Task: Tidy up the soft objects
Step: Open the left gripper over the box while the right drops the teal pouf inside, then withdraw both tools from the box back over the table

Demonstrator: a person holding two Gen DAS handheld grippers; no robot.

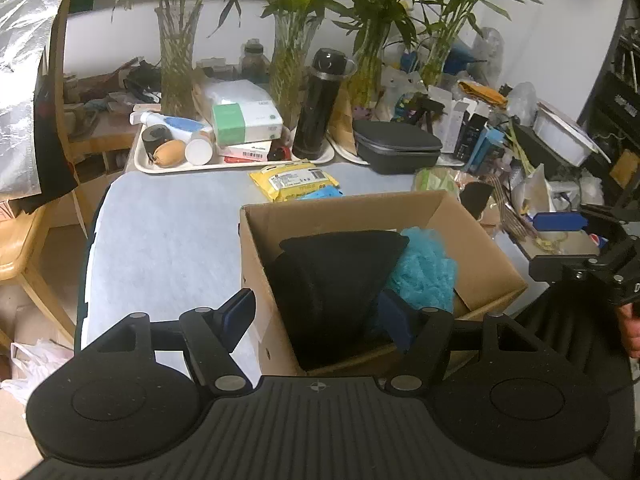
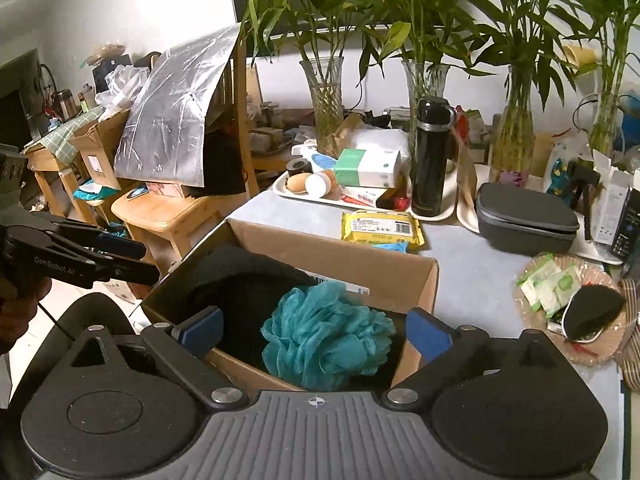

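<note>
Teal mesh bath pouf (image 2: 326, 334) was sitting inside the open brown cardboard box (image 2: 384, 276), squished up against a black soft fabric bundle (image 2: 244, 284) that filled the box's 9 o'clock side. From the right wrist view, the right gripper (image 2: 316, 334) hung right over the box with its jaws spread wide either side of the pouf, blue pads clear of it, so nothing was gripped.

In the left wrist view the left gripper (image 1: 320, 312) had its jaws partly apart too, one pad outside the box wall at 9 o'clock and the other down inside the box by the black bundle; I couldn't tell if that pad touched the fabric, but it wasn't clamping anything.

Box sat on the pale grey desk (image 1: 168, 216). Just past it at 12 o'clock lay a yellow wipes packet (image 2: 380, 228), and further back a tall black thermos bottle (image 2: 430, 156) stood on a white tray (image 1: 236, 162).
</note>
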